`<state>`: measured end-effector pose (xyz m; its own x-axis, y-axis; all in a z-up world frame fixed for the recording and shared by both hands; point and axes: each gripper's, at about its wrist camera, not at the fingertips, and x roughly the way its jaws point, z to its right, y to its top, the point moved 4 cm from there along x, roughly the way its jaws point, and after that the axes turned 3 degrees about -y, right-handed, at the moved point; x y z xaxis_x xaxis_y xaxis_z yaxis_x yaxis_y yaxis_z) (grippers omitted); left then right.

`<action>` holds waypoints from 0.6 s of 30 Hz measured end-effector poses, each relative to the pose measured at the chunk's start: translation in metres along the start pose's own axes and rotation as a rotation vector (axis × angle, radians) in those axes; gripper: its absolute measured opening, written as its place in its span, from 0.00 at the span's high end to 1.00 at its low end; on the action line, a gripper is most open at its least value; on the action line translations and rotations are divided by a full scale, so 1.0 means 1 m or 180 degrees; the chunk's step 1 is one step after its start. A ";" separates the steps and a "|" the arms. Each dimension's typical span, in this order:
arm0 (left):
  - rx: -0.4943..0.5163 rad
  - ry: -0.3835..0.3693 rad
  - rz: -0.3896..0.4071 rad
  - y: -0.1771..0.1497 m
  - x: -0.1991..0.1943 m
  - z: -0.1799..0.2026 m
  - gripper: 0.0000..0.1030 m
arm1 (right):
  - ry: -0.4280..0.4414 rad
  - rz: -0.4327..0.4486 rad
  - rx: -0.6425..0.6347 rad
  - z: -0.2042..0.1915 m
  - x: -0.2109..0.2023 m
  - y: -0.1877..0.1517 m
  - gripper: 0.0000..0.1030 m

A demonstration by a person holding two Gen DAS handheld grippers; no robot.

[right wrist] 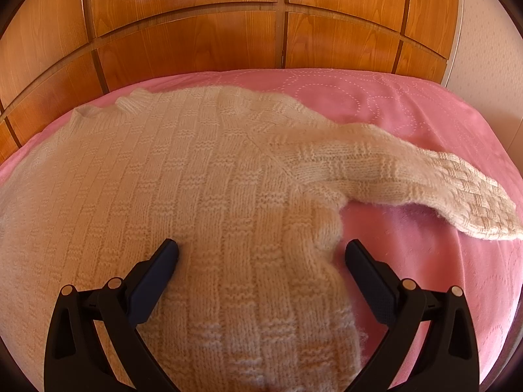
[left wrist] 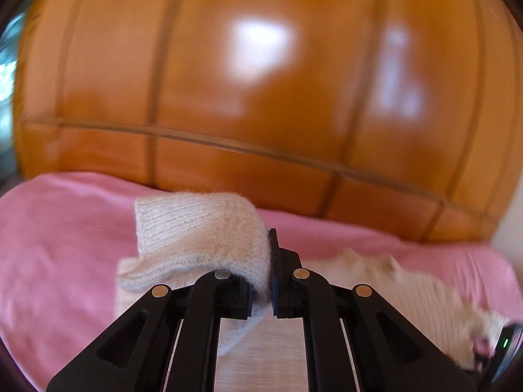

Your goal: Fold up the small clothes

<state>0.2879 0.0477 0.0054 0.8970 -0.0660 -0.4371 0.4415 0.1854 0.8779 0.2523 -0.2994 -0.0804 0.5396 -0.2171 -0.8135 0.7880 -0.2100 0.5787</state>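
Note:
A cream knitted sweater lies flat on a pink bedspread. Its right sleeve stretches out to the right. My right gripper is open, low over the sweater's body near the armpit, one finger on the knit and one beside its edge. In the left wrist view my left gripper is shut on the sweater's other sleeve, whose ribbed cuff is lifted and curls over the left finger. The rest of the sweater lies blurred below and to the right.
A glossy wooden headboard or wardrobe panel rises right behind the bed. The bedspread's far edge meets it. A pale wall shows at the right. A dark device with a green light sits at the left view's lower right.

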 end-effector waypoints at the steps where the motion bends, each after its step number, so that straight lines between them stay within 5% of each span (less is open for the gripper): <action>1: 0.0070 -0.0038 -0.0047 -0.007 0.005 0.012 0.94 | 0.0000 0.0001 0.0004 0.000 0.000 0.000 0.02; 6: 0.0334 -0.0200 -0.0386 -0.056 0.032 0.076 0.94 | 0.0000 0.0006 0.0012 0.000 0.001 0.000 0.02; 13: 0.0623 -0.0397 -0.0541 -0.087 0.048 0.130 0.94 | -0.0004 0.0006 0.0012 0.000 0.000 0.000 0.02; 15: 0.0717 -0.0490 -0.0650 -0.090 0.052 0.136 0.77 | 0.0000 0.0005 0.0014 0.001 0.000 0.000 0.02; 17: 0.0727 -0.0498 -0.0662 -0.092 0.046 0.131 0.13 | 0.0001 0.0004 0.0015 0.000 0.001 0.000 0.02; 18: 0.0672 -0.0469 -0.0541 -0.091 0.036 0.122 0.10 | 0.0000 0.0004 0.0020 0.000 0.001 0.000 0.02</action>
<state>0.2829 -0.0912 -0.0660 0.7967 -0.2229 -0.5618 0.5667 -0.0474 0.8225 0.2523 -0.3000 -0.0813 0.5405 -0.2172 -0.8129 0.7856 -0.2157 0.5800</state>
